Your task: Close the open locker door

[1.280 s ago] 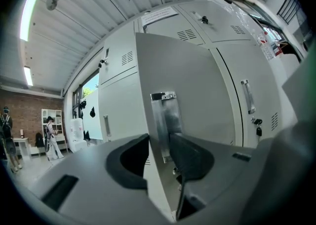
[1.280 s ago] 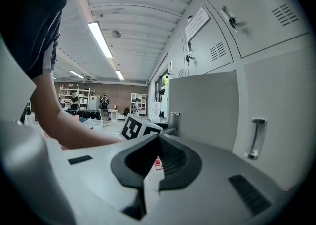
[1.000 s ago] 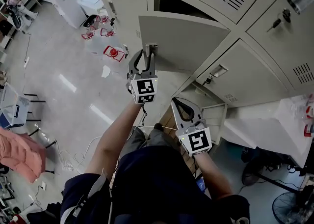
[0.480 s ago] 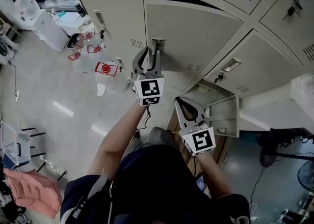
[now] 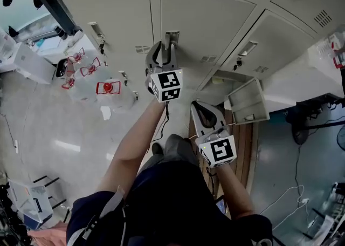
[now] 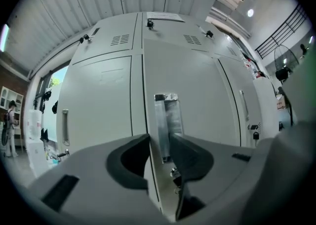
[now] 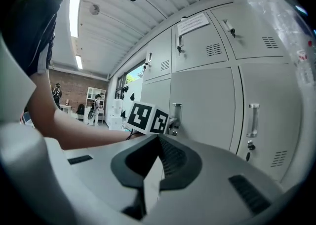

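Here, at far left, a few red objects [image 5: 108,87] are lying on the pale floor. Next, the left gripper [image 5: 164,50] is clamping the upright metal handle [image 5: 172,37] of the locker door [image 5: 210,24], with its jaws pressing on either side of the bar. The door is sitting almost flush with its neighbours, and a dark slit is showing along its top edge. Further right and nearer the person, the right gripper [image 5: 195,106] is hanging clear of the lockers, clenched on nothing. Beyond it, a small lower door [image 5: 248,102] is standing open.
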Demonstrator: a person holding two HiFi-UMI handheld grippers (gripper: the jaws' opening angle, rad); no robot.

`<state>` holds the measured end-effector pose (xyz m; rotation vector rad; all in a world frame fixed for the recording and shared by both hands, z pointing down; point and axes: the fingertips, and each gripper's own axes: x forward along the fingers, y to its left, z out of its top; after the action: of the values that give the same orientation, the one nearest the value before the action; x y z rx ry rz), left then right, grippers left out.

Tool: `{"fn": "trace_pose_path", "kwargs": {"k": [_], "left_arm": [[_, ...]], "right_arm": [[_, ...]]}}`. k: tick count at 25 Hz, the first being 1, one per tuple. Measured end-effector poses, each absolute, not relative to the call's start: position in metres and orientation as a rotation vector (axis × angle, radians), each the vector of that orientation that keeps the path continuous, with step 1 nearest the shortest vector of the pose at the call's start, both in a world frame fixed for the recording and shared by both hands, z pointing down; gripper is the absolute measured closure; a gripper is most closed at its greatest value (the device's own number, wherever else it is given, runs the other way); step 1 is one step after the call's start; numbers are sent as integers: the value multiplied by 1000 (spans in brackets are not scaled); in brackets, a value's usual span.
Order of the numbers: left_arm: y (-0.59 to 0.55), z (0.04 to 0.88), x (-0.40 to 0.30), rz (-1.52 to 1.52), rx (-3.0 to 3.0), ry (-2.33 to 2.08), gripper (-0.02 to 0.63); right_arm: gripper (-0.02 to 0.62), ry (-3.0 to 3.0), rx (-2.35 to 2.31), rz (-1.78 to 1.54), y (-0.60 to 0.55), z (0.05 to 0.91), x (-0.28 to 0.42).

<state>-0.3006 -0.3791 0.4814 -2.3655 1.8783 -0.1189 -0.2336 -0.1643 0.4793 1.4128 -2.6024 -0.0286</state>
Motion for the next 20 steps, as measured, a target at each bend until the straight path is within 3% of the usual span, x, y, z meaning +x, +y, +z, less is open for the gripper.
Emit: {"fn": "trace_pose_path", "kwargs": {"k": [20], "left_arm": [[-384,479,-300,-148,-2177,1981,456]], "right_arm": [[598,-2638,1309,28,-177,494,-224]]}}
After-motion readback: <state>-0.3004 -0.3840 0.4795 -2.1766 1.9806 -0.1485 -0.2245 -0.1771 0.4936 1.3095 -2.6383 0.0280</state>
